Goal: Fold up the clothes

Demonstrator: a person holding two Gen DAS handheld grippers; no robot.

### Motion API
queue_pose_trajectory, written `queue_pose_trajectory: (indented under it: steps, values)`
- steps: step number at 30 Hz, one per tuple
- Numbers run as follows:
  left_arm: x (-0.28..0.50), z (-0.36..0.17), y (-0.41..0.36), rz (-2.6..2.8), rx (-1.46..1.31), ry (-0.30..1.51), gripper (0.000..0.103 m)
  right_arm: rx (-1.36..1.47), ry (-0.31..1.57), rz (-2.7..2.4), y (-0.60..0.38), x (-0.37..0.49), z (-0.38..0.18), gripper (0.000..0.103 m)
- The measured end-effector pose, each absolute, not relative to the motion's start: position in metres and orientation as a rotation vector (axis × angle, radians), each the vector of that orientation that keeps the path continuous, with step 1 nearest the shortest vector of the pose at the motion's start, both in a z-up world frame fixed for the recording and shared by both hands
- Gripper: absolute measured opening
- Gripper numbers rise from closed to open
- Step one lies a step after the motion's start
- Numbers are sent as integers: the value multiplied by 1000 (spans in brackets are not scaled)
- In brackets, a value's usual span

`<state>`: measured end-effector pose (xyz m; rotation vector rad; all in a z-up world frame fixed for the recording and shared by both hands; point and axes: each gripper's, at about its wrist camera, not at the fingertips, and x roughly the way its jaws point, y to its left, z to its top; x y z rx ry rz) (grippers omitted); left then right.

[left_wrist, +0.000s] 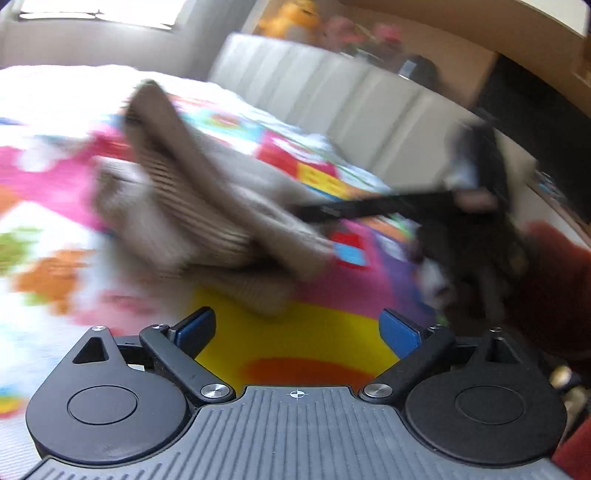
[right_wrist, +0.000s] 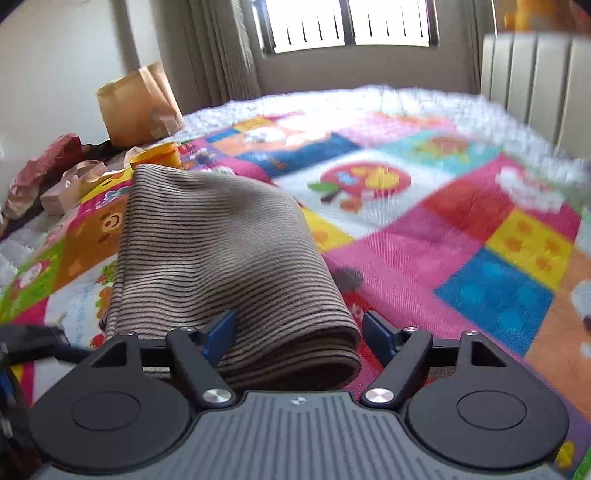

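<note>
1. Right gripper: jaws apart, around a fold of cloth.
2. Striped beige garment: folded, on patchwork quilt.
3. Brown paper bag: far left.

Ribbed knit garment, quilted cloth bedspread

- Daylight floods the room from a window at the far wall, which is blown out to white in both views.
- The far part of the patchwork quilt is washed pale by glare.
- The left wrist view is heavily smeared by motion blur; the striped cloth and quilt lose their edges.
- The right wrist view is sharper near its middle, softening towards the right.
- Fisheye bending curves the padded headboard and the curtain, with dark corners.
</note>
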<state>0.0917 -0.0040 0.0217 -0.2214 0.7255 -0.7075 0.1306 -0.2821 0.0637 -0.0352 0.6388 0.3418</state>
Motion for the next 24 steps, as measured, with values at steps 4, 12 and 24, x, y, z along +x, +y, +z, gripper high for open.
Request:
queue_pose_trajectory:
  steps: [4,12,24]
  values:
    - [109,18,41,-506,-363,714,99,-227,406,317,-238,94,81,77]
    - [124,-6,89,-319,-528,596,99,-400,347,349,-141,89,58,76]
    - [104,-9,89,-351,-496,537,103,-699,305,346,-118,77,30,42]
